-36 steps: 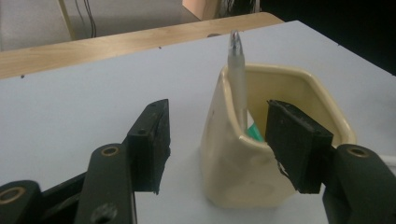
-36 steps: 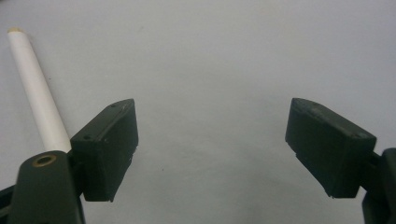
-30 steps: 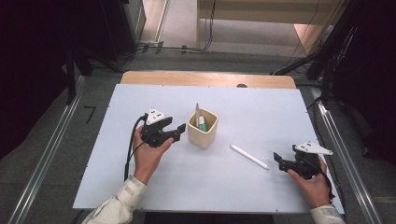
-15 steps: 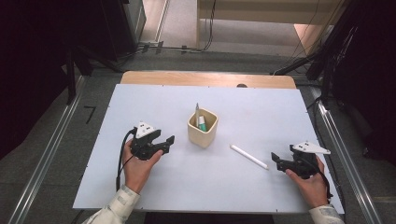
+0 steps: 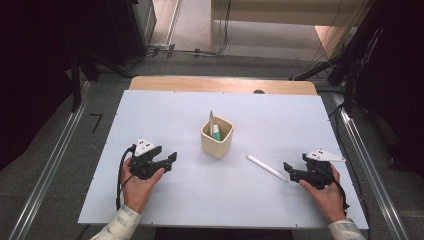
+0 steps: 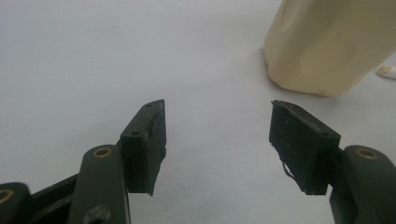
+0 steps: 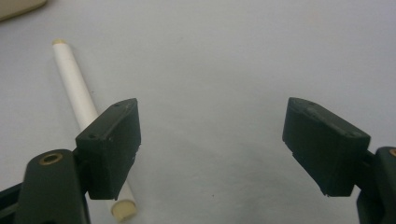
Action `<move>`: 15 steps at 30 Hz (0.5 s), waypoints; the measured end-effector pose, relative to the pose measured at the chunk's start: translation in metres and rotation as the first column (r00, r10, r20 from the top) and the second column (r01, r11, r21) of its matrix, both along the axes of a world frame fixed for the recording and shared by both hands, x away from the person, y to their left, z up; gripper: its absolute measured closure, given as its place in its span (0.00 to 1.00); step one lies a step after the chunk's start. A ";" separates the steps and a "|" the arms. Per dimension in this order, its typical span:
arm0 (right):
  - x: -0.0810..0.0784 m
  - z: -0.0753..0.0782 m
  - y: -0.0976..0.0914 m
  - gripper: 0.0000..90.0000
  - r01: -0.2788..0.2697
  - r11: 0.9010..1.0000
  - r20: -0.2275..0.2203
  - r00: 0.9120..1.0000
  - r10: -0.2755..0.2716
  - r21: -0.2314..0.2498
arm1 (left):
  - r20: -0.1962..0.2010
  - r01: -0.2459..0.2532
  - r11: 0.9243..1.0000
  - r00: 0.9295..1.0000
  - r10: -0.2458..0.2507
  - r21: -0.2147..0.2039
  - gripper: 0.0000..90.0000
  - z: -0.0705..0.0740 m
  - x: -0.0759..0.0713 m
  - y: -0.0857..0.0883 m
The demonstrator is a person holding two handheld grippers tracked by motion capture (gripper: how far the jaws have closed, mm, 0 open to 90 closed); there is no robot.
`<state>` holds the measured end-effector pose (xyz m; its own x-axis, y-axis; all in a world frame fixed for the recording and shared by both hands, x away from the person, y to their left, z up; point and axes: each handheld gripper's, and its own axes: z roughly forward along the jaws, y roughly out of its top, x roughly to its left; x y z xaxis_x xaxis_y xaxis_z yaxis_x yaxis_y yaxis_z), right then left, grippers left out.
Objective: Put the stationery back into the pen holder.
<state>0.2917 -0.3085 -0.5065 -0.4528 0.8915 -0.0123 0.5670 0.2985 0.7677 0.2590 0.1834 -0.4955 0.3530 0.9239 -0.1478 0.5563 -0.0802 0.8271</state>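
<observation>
Left gripper [image 5: 170, 161] down low over the white table [image 5: 150, 115], jaws gaping with nothing between them, and just been spreading a touch more. Cream cup [image 5: 217, 136] up and to the right of it, well apart, sitting mid-table with a couple of pens [image 5: 213, 127] poking out. Same cup [image 6: 327, 42] looming at the top right of the left gripper view, clear of both pads.

Right gripper [image 5: 289, 171] over near the right edge, jaws wide open too, gripping nothing. White pen [image 5: 266, 167] lying flat on the table between cup and right gripper, its near end just beside the tips. In the right gripper view, white pen [image 7: 79, 98] running past the outside of one jaw, not between the pads.
</observation>
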 end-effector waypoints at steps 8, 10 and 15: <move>0.001 0.000 0.012 0.24 -0.049 0.999 -0.005 0.999 0.049 0.008 | -0.017 -0.010 1.000 1.000 0.010 -0.013 0.41 -0.005 -0.007 0.010; 0.001 0.000 0.016 0.25 -0.061 0.998 -0.009 0.998 0.061 0.005 | -0.020 -0.016 1.000 1.000 0.016 -0.012 0.41 -0.006 -0.008 0.012; 0.002 0.000 0.027 0.31 -0.099 0.995 -0.012 0.995 0.099 0.001 | -0.024 -0.020 1.000 1.000 0.020 -0.014 0.41 -0.008 -0.009 0.015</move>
<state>0.2942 -0.2818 -0.5065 -0.5393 0.8421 -0.0058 0.5438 0.3535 0.7611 0.2502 0.1982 -0.5035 0.3309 0.9284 -0.1692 0.5769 -0.0572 0.8148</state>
